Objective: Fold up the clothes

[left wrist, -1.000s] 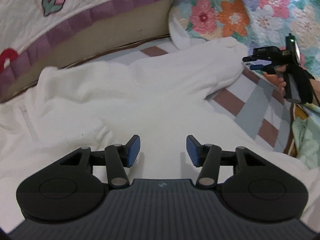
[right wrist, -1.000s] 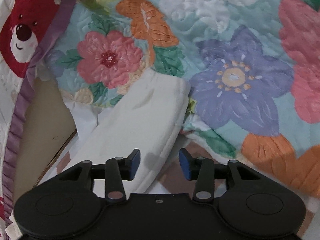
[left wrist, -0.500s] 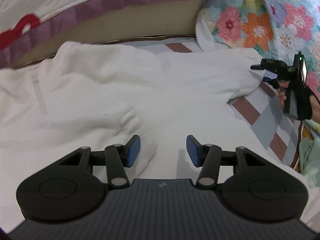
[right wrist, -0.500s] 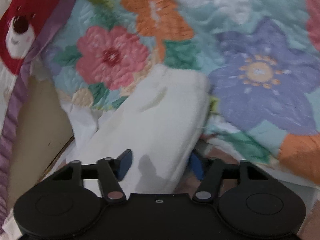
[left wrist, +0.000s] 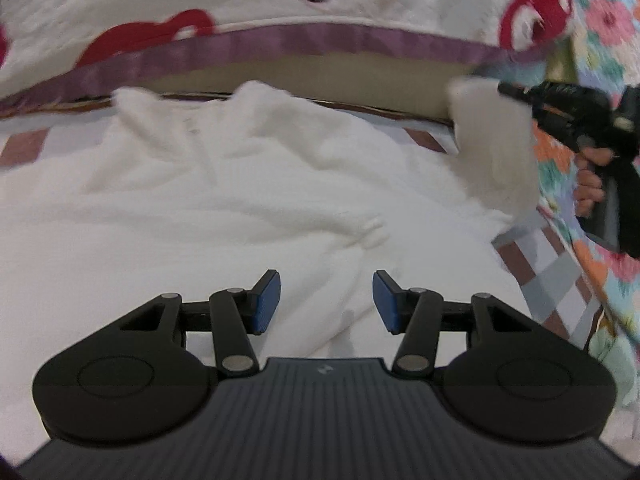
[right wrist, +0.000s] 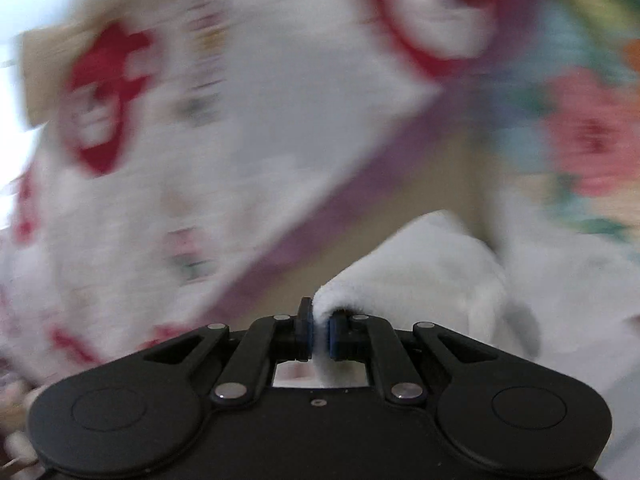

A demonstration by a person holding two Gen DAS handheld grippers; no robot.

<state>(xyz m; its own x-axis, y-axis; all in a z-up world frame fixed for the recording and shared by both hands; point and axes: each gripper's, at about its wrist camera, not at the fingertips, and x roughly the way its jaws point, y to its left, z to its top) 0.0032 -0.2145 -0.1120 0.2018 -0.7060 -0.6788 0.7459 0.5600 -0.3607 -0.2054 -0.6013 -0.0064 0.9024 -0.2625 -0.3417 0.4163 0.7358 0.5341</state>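
While left gripper [left wrist: 326, 300] spread above white garment [left wrist: 240, 200] — right gripper [right wrist: 319, 330] pinching its sleeve

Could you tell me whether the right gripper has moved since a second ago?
Yes. The right gripper, open near the floral quilt earlier, is now shut on the white sleeve, lifted toward the purple-edged quilt.

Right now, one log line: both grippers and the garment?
left gripper: open, empty, over white fleece garment | right gripper: shut on sleeve end, lifted | right view blurred
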